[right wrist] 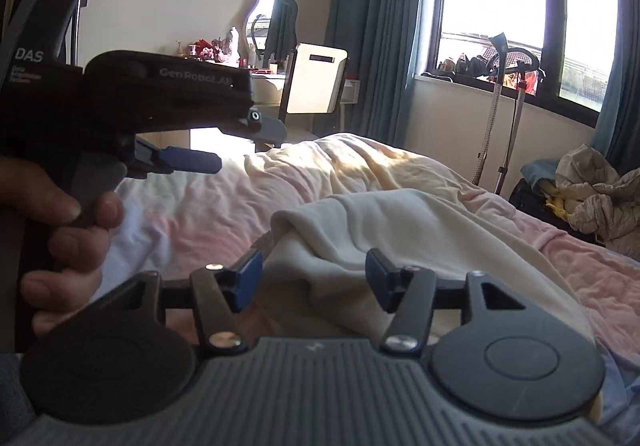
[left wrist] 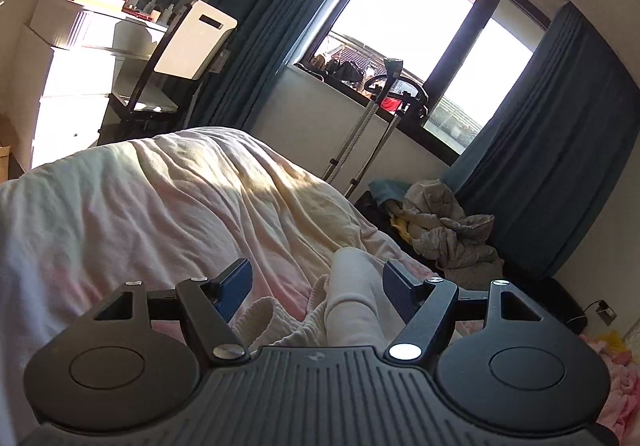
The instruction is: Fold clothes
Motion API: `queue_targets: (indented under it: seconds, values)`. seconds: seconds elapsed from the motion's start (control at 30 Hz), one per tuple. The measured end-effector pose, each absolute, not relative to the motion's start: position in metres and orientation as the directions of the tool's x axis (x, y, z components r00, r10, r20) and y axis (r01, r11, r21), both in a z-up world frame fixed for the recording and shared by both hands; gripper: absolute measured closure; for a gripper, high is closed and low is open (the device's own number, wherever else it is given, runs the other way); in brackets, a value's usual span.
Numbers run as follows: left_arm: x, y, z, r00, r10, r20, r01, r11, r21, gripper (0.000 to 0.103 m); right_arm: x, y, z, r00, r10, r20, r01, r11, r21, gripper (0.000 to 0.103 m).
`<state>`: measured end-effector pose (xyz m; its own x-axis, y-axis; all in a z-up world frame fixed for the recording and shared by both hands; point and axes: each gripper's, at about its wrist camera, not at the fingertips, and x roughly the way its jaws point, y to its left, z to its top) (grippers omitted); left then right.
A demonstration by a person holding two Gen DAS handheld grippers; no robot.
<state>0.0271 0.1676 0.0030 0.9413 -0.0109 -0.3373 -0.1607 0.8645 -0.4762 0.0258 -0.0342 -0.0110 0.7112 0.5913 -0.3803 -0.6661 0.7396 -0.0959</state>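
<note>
We see the cream garment [right wrist: 400,230] lying on the bed [right wrist: 192,214], bunched in the lower middle of the right wrist frame, its long axis running from the lower centre up toward the right, a folded edge humped just above our right gripper [right wrist: 314,278]. That gripper's blue pads [right wrist: 246,278] stand apart with the cloth between and beyond them, not pinched, so we judge it open over the near edge. In the left wrist frame the same garment [left wrist: 352,310] shows as a rolled pale tube at lower centre, sitting between the spread pads of our left gripper [left wrist: 316,286], nearer the right pad; nothing presses on it, so that one is open too. Both grippers sit right at the cloth, and we judge the right better placed for the broad folded edge. The right view alone shows the left gripper [right wrist: 192,160] from the side at upper left, with the hand [right wrist: 68,222] holding it, above the sheet; the left view alone shows the ribbed cuff-like end [left wrist: 264,318] of the garment
</note>
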Motion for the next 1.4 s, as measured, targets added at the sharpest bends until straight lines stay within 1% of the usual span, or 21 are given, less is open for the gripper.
queue_targets:
  seconds: [0.1,0.17,0.23,0.33,0.4,0.47,0.57,0.6,0.67,0.73,0.8,0.97,1.0,1.03,1.07,1.1,1.13,1.23,1.3,1.37,1.4]
  values:
    - [0.034,0.151,-0.006,0.92,-0.021,-0.392,-0.16,0.891,-0.424,0.027,0.005,-0.071,0.0,0.739,0.569,-0.361,-0.643,0.756,-0.125,0.045]
    - [0.039,0.139,-0.01,0.906,-0.013,-0.423,-0.159,0.916,-0.369,0.025,0.0,-0.095,0.002,0.8,0.497,-0.336,-0.576,0.793,-0.199,0.043]
    - [0.042,0.129,-0.012,0.894,0.026,-0.446,-0.174,0.94,-0.295,0.021,0.005,-0.116,0.001,0.856,0.409,-0.316,-0.49,0.837,-0.244,0.035]
    - [0.041,0.122,-0.017,0.876,0.057,-0.479,-0.207,0.942,-0.266,0.021,0.014,-0.146,-0.007,0.882,0.359,-0.305,-0.428,0.881,-0.2,0.032]
    - [0.038,0.12,-0.017,0.87,0.07,-0.488,-0.228,0.935,-0.272,0.021,0.025,-0.157,-0.016,0.882,0.334,-0.333,-0.401,0.903,-0.156,0.028]
    - [0.035,0.118,-0.016,0.872,0.077,-0.483,-0.238,0.93,-0.281,0.021,0.038,-0.16,-0.029,0.872,0.298,-0.388,-0.374,0.918,-0.135,0.027]
    - [0.031,0.116,-0.014,0.874,0.062,-0.483,-0.234,0.923,-0.306,0.021,0.062,-0.16,-0.058,0.815,0.229,-0.532,-0.336,0.935,-0.112,0.023]
    - [0.03,0.114,-0.014,0.873,0.042,-0.485,-0.222,0.921,-0.32,0.021,0.069,-0.163,-0.069,0.793,0.245,-0.558,-0.323,0.945,-0.045,0.023]
    - [0.028,0.112,-0.016,0.865,0.032,-0.501,-0.221,0.921,-0.322,0.021,0.075,-0.171,-0.075,0.776,0.272,-0.569,-0.295,0.954,0.052,0.023]
    - [0.027,0.109,-0.02,0.839,0.019,-0.544,-0.231,0.917,-0.324,0.021,0.074,-0.174,-0.072,0.777,0.272,-0.568,-0.274,0.958,0.085,0.023]
    - [0.024,0.109,-0.023,0.817,-0.024,-0.576,-0.23,0.902,-0.364,0.021,0.07,-0.174,-0.07,0.791,0.253,-0.557,-0.252,0.964,0.081,0.024]
    - [0.031,0.119,-0.038,0.805,-0.12,-0.581,-0.231,0.839,-0.493,0.023,0.059,-0.165,-0.063,0.851,0.207,-0.482,-0.242,0.97,-0.012,0.025]
    - [0.034,0.121,-0.043,0.799,-0.138,-0.585,-0.239,0.82,-0.52,0.028,0.058,-0.163,-0.062,0.86,0.205,-0.467,-0.243,0.97,-0.023,0.025]
    - [0.036,0.124,-0.048,0.794,-0.159,-0.586,-0.244,0.801,-0.547,0.038,0.057,-0.162,-0.061,0.871,0.201,-0.449,-0.242,0.97,-0.035,0.025]
    - [0.038,0.125,-0.053,0.792,-0.179,-0.584,-0.244,0.784,-0.571,0.045,0.058,-0.161,-0.059,0.883,0.199,-0.425,-0.247,0.967,-0.059,0.025]
    - [0.04,0.126,-0.054,0.795,-0.188,-0.577,-0.243,0.773,-0.586,0.061,0.058,-0.159,-0.059,0.89,0.196,-0.412,-0.25,0.965,-0.081,0.025]
    - [0.041,0.127,-0.056,0.798,-0.194,-0.571,-0.242,0.764,-0.598,0.072,0.059,-0.156,-0.06,0.897,0.19,-0.398,-0.253,0.961,-0.112,0.025]
    - [0.039,0.125,-0.051,0.823,-0.166,-0.543,-0.237,0.768,-0.595,0.083,0.063,-0.145,-0.066,0.917,0.168,-0.362,-0.26,0.94,-0.221,0.025]
    - [0.037,0.125,-0.046,0.843,-0.15,-0.517,-0.229,0.768,-0.597,0.085,0.066,-0.138,-0.071,0.924,0.165,-0.345,-0.27,0.921,-0.281,0.025]
    - [0.036,0.129,-0.043,0.856,-0.147,-0.496,-0.226,0.757,-0.614,0.087,0.066,-0.135,-0.073,0.918,0.184,-0.351,-0.288,0.918,-0.274,0.028]
    - [0.036,0.132,-0.042,0.861,-0.147,-0.487,-0.226,0.748,-0.624,0.087,0.066,-0.134,-0.073,0.915,0.194,-0.354,-0.298,0.916,-0.269,0.033]
